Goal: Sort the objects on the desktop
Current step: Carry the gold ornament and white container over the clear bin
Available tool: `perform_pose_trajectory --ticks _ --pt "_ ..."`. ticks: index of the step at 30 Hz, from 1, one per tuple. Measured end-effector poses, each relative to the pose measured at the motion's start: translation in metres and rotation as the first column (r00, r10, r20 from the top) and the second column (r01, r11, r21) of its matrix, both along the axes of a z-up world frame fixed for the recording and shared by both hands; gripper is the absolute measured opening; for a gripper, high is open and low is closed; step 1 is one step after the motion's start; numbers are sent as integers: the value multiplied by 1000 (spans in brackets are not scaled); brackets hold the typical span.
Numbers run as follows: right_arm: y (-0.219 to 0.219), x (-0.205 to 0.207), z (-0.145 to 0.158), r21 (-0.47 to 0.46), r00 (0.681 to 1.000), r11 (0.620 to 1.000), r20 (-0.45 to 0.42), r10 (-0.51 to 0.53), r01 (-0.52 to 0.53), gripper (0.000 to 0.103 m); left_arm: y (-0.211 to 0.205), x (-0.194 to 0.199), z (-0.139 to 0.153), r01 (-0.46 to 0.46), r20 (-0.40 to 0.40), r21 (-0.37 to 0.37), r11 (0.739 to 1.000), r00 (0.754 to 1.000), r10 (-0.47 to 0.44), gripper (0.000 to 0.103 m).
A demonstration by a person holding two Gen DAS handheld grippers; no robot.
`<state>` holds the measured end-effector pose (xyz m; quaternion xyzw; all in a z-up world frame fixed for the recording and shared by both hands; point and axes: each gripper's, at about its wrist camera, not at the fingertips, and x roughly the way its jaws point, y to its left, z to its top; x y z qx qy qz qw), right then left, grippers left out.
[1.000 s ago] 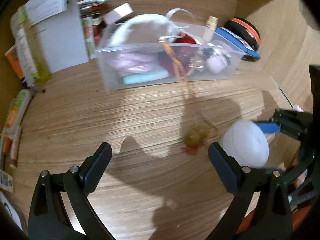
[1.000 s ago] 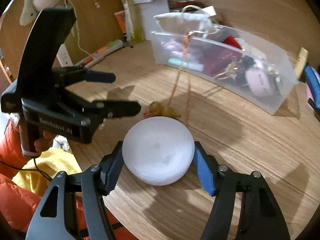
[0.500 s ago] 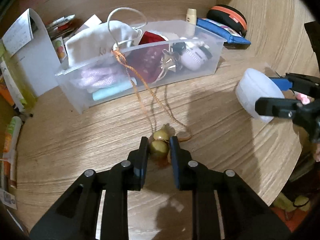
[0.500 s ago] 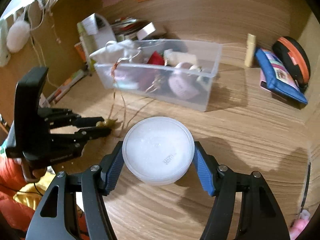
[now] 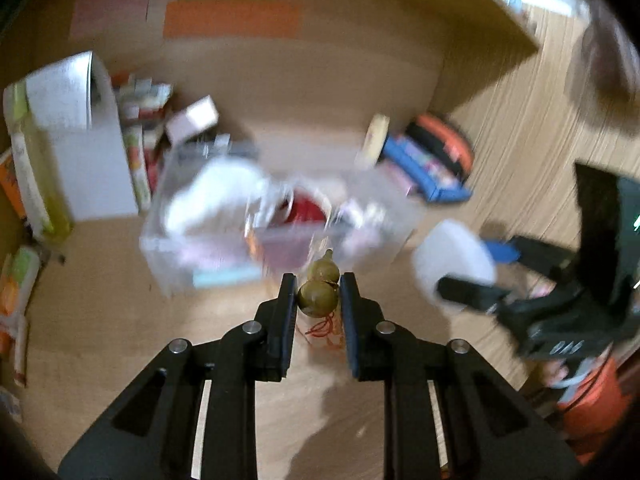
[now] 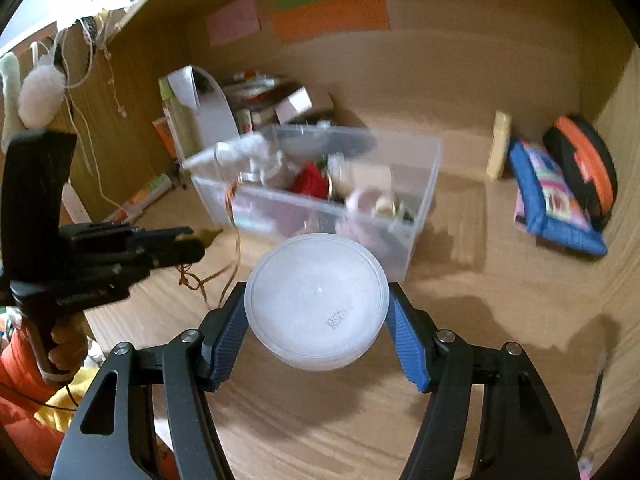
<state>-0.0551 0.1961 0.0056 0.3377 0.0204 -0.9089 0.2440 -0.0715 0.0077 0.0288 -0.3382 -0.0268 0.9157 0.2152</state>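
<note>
My left gripper (image 5: pixel 318 298) is shut on a small olive gourd charm (image 5: pixel 318 296) with a red tassel and an orange cord, held above the wooden desk in front of the clear plastic bin (image 5: pixel 276 240). In the right wrist view the left gripper (image 6: pixel 200 246) is at the left, with the gourd's tip (image 6: pixel 210 234) sticking out and the cord (image 6: pixel 236 236) running up to the bin (image 6: pixel 424 200). My right gripper (image 6: pixel 316 320) is shut on a round white plastic tub (image 6: pixel 316 300), to the right of the left one; it also shows in the left wrist view (image 5: pixel 452 268).
The bin holds a white pouch, a red item and several trinkets. A blue pouch (image 6: pixel 554 204) and a black-and-orange case (image 6: pixel 584 164) lie at the back right. A white box (image 5: pixel 92 160), booklets and tubes stand at the back left. Coloured notes are on the back wall.
My left gripper closed on the gourd charm and lifted it off the desk toward the bin. My right gripper rose with the white tub, still gripped.
</note>
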Motion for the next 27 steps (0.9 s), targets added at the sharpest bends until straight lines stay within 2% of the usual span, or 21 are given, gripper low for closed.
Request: perform_pose_trajectory --ticks 5,11,21,27 --pt "-3 -9 20 9 998 1000 -59 3 -3 63 -8 -5 42 -22 -114 47 999 993 27 21" --pt "-5 -22 26 23 997 1000 -76 -4 6 63 -11 -21 53 -33 -150 50 998 988 40 21" --pt "-10 -60 20 42 998 999 -62 -12 15 63 3 -78 34 -23 -108 -9 1000 994 22 21" --pt "-16 -96 11 54 999 998 -34 -34 35 63 18 -131 -1 -37 0 -78 996 999 38 21"
